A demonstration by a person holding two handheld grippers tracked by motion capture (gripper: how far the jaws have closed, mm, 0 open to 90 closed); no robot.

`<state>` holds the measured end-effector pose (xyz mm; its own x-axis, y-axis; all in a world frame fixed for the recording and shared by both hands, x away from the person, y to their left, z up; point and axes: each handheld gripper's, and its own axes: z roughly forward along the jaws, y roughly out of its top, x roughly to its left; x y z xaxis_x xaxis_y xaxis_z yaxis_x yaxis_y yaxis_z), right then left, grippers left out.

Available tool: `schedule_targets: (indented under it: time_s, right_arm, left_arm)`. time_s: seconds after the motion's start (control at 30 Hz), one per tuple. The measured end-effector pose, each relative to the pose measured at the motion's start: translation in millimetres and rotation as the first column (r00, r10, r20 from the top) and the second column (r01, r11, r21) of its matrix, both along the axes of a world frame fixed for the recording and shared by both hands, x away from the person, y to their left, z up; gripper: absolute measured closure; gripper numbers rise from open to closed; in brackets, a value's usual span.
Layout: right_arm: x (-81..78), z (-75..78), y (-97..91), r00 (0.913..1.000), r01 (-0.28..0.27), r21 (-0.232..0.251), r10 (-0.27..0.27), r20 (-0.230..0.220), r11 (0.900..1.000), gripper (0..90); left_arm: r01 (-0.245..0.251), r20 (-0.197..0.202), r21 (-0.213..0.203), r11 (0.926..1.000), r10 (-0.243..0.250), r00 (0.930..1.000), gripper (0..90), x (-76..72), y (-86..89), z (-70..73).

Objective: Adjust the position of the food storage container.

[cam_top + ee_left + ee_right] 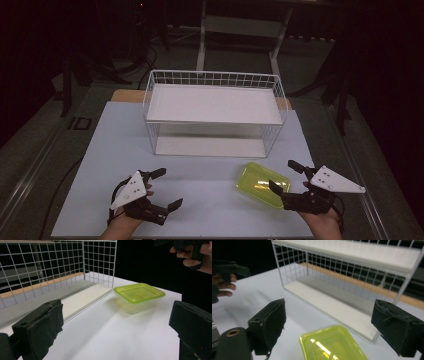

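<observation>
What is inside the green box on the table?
The green box is closed with a lid, and its clear wall in the left gripper view shows nothing inside, so it looks empty. The bottom is not fully visible from any view.

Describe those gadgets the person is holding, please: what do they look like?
Each hand holds a black gripper: the left gripper and the right gripper. Both have two blocky black jaws with soft-looking padding, a pale three-cornered plate with small dark dots on top, and a black cable trailing behind.
</observation>
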<state>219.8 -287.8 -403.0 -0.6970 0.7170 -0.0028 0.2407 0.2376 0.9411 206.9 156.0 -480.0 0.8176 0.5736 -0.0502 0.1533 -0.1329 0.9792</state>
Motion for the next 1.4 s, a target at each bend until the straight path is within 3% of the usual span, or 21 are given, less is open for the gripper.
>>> schedule_targets:
  time_s: [0.17, 0.37, 0.4, 0.5, 0.7, 0.93, 0.97, 1.03, 1.07, 1.4]
  right_arm:
    - [8.4, -14.0, -6.4, 0.9976, -0.006, -0.043, 0.003, -0.069, 0.9991, 20.1]
    - [14.9, -32.5, -20.3, 0.9913, -0.008, -0.082, -0.003, -0.131, 0.9966, 39.1]
    - [15.7, -35.6, -23.0, 0.9898, -0.010, -0.097, -0.004, -0.142, 0.9953, 45.7]
    - [18.5, -44.5, -32.1, 0.9849, -0.002, -0.117, -0.018, -0.172, 0.9932, 52.5]
    - [21.4, -59.8, -52.1, 0.9780, 0.038, -0.156, -0.069, -0.197, 0.9870, 64.4]
    - [20.8, -71.0, -61.3, 0.9730, 0.069, -0.203, -0.111, -0.203, 0.9767, 78.0]
    - [22.0, -74.9, -63.3, 0.9685, 0.075, -0.220, -0.123, -0.216, 0.9727, 83.5]
    - [22.2, -76.2, -64.0, 0.9668, 0.075, -0.224, -0.126, -0.222, 0.9718, 83.5]
    - [22.8, -80.2, -65.9, 0.9637, 0.070, -0.227, -0.125, -0.236, 0.9713, 89.6]
    - [23.8, -90.6, -70.6, 0.9581, 0.076, -0.232, -0.135, -0.252, 0.9698, 90.0]
  left_arm:
    - [0.003, 0.003, -0.011, 0.9999, -0.003, 1.0000, 0.0, -0.7, 0.6, 1.1]
    - [0.002, 0.009, -0.012, 0.9999, -0.002, 1.0000, 0.0, -0.7, 0.9, 1.7]
    - [0.002, 0.007, -0.013, 0.9999, -0.002, 1.0000, 0.0, -0.4, 1.2, 1.6]
    - [0.002, 0.006, -0.007, 1.0000, -0.002, 1.0000, 0.0, 0.0, 1.4, 1.4]
    - [0.003, 0.001, -0.006, 1.0000, -0.003, 1.0000, 0.0, 0.4, 0.4, 0.6]
    - [0.004, 0.000, -0.008, 1.0000, -0.004, 1.0000, 0.0, 1.1, -0.4, 0.4]
    - [0.004, -0.001, -0.006, 1.0000, -0.004, 1.0000, 0.0, 1.2, -0.4, 0.2]
    - [0.004, -0.001, -0.006, 1.0000, -0.004, 1.0000, 0.0, 1.2, -0.4, 0.2]
    - [0.005, 0.001, -0.009, 0.9999, -0.005, 1.0000, 0.0, 0.7, -0.2, 0.3]
    - [0.011, 0.001, -0.005, 0.9999, -0.011, 0.9999, 0.0, 0.7, -0.7, 0.2]
